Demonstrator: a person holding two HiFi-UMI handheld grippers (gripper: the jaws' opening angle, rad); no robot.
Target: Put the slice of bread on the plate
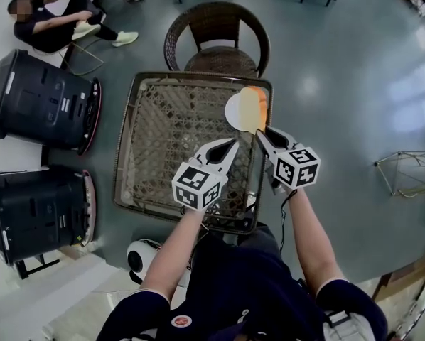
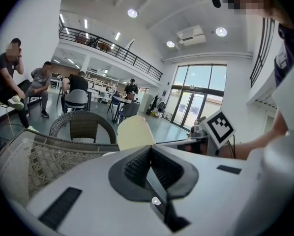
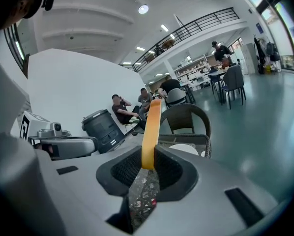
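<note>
Right gripper [image 1: 264, 135] clamps the tan bread slice [image 1: 254, 109] upright, round white plate [image 1: 232, 112] just below it; left gripper [image 1: 230, 146] closed, empty

Plenty of open tabletop [image 1: 163, 137] left of the plate [image 1: 232, 112]; wicker chair [image 1: 216, 30] crowding the far edge; black bins [image 1: 42, 101] well off left.

Left tool [image 2: 150, 150] closed, empty — bread slice [image 2: 134, 132] beyond.

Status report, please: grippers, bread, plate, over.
Right gripper shut on bread slice, upright. Left gripper shut, empty. Plate at table corner, nothing in the way.
</note>
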